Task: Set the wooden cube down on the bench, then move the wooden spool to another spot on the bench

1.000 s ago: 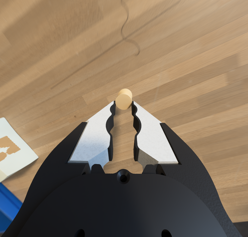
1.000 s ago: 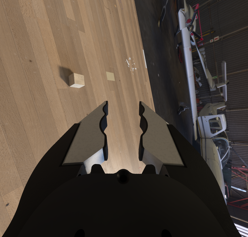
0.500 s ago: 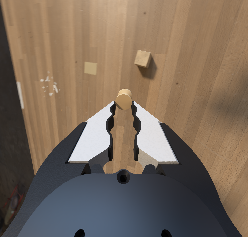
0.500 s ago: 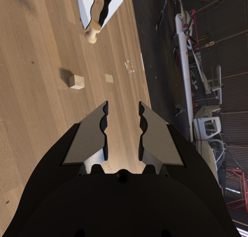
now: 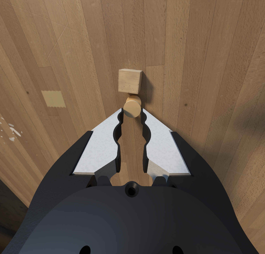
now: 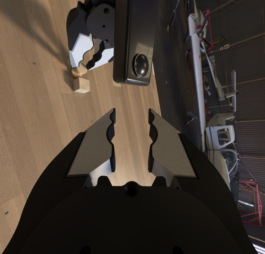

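Observation:
My left gripper is shut on the wooden spool, gripping it at the fingertips, low over the bench. The pale wooden cube rests on the bench just beyond the spool. In the right wrist view the left gripper holds the spool right beside the cube; I cannot tell whether the spool touches the bench. My right gripper is open and empty, above the bench nearer its edge.
A tan square patch and white paint flecks mark the bench to the left. The bench edge runs along the right wrist view, with dark floor and parked aircraft beyond.
My left gripper has carried the spool down and toward the cube, which now sits just ahead of the spool. It has come into the right wrist view. The right gripper has barely moved.

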{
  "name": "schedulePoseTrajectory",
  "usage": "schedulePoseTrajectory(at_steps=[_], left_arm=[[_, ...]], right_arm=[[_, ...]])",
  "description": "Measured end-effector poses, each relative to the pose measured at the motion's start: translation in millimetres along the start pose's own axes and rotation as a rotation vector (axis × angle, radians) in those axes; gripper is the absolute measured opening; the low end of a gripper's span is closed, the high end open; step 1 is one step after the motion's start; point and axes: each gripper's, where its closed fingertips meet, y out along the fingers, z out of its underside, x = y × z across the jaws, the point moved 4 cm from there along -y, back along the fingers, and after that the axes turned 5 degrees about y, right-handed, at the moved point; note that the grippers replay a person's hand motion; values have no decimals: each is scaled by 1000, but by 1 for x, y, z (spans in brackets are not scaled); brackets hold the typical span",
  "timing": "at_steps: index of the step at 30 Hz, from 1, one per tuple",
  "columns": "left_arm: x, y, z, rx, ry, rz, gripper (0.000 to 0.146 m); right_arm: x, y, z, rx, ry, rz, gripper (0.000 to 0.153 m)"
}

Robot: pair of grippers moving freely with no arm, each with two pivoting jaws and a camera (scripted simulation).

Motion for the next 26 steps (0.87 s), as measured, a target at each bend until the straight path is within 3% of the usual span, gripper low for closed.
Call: schedulePoseTrajectory(at_steps=[5,7,9,11,16,21,26], left_arm=[[4,1,2,22,7,-12,24],[8,-7,6,32,-6,-58,62],[13,-23,7,-29,-48,-75,68],[19,-47,6,-169,-119,-98,68],[51,-101,15,-546,-418,-229,66],[90,-85,45,-429,-722,-372,62],[102,-64,38,-510,-928,-206,60]], right_arm=[[0,1,1,2,4,-6,46],[0,0,1,-10,17,-15,46],[-5,0,2,-41,67,-24,46],[-17,2,7,-66,188,1,47],[-40,19,27,-175,645,-3,50],[-45,59,47,-90,864,34,50],[-61,95,60,-17,1109,-62,50]])
